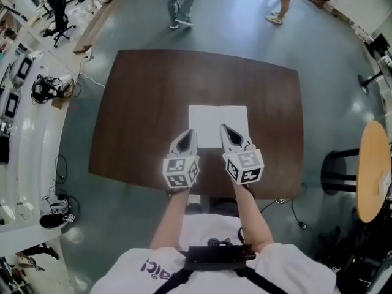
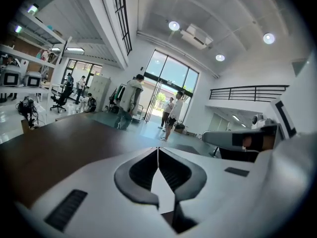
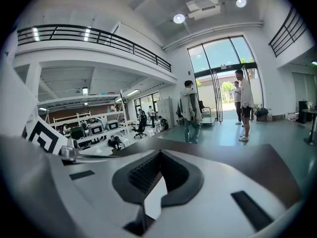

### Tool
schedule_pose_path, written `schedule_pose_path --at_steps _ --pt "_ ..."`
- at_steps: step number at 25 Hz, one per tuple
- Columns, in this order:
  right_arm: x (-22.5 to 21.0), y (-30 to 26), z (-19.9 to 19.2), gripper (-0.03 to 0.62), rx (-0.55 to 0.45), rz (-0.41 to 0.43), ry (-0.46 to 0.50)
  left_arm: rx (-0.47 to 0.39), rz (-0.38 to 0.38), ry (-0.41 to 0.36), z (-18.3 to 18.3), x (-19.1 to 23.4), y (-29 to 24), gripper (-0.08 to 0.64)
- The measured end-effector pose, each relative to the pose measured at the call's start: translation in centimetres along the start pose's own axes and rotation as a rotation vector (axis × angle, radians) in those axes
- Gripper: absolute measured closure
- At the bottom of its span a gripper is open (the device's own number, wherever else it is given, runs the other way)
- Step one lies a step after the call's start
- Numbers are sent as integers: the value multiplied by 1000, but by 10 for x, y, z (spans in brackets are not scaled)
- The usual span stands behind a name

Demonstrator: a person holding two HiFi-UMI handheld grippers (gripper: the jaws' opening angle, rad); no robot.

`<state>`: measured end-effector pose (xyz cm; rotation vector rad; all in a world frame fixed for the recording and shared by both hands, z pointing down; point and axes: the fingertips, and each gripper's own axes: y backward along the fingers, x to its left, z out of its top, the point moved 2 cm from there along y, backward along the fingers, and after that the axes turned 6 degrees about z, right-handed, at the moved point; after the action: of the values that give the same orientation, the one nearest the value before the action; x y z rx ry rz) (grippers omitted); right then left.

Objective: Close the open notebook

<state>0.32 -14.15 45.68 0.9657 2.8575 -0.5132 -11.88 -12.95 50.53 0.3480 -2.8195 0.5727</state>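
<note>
A white notebook (image 1: 218, 118) lies flat on the dark brown table (image 1: 147, 115), a little right of the middle and toward the near edge. No fold or cover shows from above. My left gripper (image 1: 190, 131) hovers at the notebook's near left corner, shut and empty. My right gripper (image 1: 223, 127) hangs over the near part of the page, also shut with nothing in it. In the left gripper view the jaws (image 2: 158, 149) meet at their tips, with a white patch of notebook (image 2: 162, 192) below them. The right gripper view shows the same: jaws (image 3: 159, 152) together, white page (image 3: 152, 201) beneath.
Two people (image 1: 182, 2) (image 1: 282, 2) stand on the floor beyond the table's far edge. A round wooden tabletop (image 1: 373, 170) and a black stool (image 1: 340, 170) stand at the right. An office chair (image 1: 58, 14) and benches with equipment (image 1: 46, 87) are at the left.
</note>
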Motion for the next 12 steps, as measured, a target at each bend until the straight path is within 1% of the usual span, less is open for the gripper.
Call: schedule_pose_path --at_steps 4,7,12 --pt "1 -22 -12 589 41 20 -21 60 19 23 -20 22 -13 551" --pt "-3 -27 -23 591 65 28 -31 105 38 38 -41 30 -20 551" --pt "-14 -30 -42 591 102 34 -62 190 99 60 -79 42 -30 549"
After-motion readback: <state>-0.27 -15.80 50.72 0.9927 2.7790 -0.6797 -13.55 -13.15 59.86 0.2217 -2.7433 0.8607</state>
